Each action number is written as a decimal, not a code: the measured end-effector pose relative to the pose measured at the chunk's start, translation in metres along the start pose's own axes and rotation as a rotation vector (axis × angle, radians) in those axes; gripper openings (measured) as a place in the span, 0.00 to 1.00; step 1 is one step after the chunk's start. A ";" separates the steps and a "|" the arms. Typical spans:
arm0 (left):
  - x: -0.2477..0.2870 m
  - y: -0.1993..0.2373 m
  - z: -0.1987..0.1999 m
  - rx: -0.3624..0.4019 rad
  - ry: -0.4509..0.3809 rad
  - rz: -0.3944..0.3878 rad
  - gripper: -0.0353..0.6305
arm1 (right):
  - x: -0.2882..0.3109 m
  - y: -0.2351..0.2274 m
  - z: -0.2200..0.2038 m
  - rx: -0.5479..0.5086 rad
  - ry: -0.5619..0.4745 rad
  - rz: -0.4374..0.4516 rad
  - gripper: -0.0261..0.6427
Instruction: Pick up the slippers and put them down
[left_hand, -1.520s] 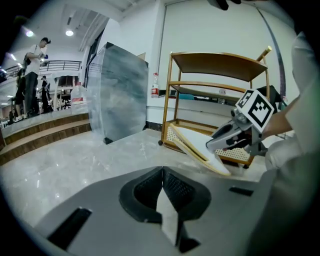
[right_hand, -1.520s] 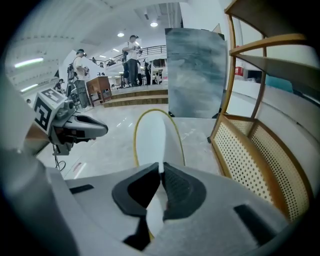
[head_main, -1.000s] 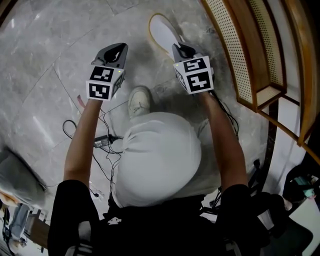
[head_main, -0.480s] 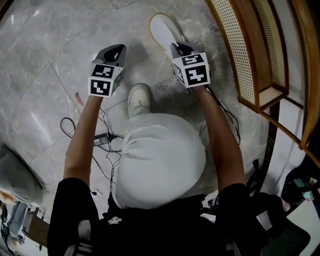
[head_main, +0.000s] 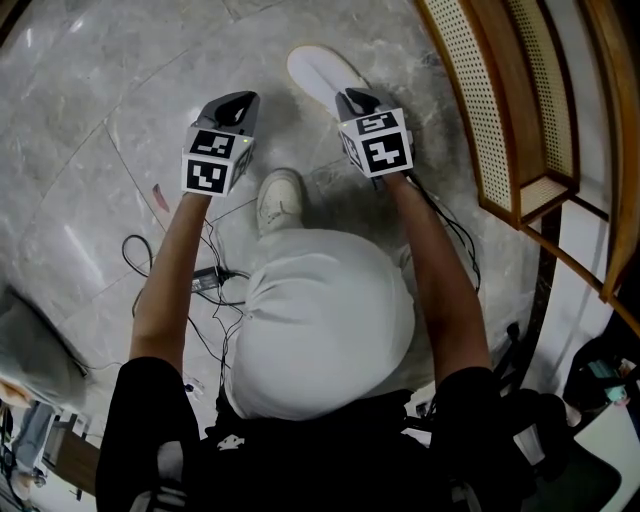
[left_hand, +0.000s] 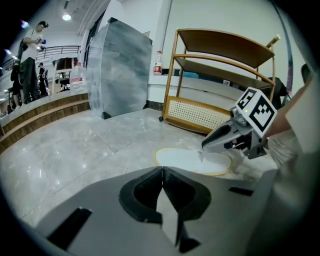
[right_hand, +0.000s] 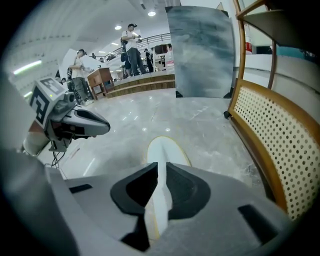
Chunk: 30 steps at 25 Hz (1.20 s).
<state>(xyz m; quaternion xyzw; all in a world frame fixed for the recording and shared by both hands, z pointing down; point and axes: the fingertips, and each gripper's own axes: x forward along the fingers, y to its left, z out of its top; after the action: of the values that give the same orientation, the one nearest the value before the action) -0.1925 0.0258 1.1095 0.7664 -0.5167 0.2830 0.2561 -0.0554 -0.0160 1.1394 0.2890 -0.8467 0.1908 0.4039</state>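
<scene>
**A:** What changed at your right claw just then?

**B:** You brought it down, and the slipper came down with it. A moment before, the slipper hung tilted ahead of the tips. Now it lay nearly flat on the floor, stretching straight out from the claw.

**A:** And the jaws?

**B:** They had been pinched tight and were starting to open. The slipper's near edge was still between them, a pale strip filling the narrow gap. The pads still seemed to touch it, so you had not let go yet.

**A:** Your left claw?

**B:** It hovered off to the left of the right one, about level with it. Its jaws were pressed together with nothing in them, and only floor showed beyond the tips.

**A:** What did that mean for the job?

**B:** I judged the pick-up done and the put-down nearly so. The slipper rested on the floor ahead of your right claw, with the shelf off to that claw's right. What was left was to open fully and draw back without dragging the edge along. I could make out only one slipper in front of you.
</scene>
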 end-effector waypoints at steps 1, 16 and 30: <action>0.000 -0.001 0.000 0.001 0.001 -0.001 0.06 | -0.001 0.001 0.001 -0.001 -0.003 0.004 0.10; -0.002 0.006 0.004 0.017 -0.019 0.016 0.06 | -0.015 -0.002 0.012 -0.013 -0.008 0.013 0.10; -0.020 0.011 0.038 0.019 -0.053 0.017 0.06 | -0.045 -0.008 0.050 0.023 -0.048 0.008 0.04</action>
<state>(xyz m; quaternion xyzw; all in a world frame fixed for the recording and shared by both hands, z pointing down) -0.2022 0.0084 1.0697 0.7716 -0.5271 0.2695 0.2326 -0.0563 -0.0343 1.0748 0.2948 -0.8552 0.1949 0.3792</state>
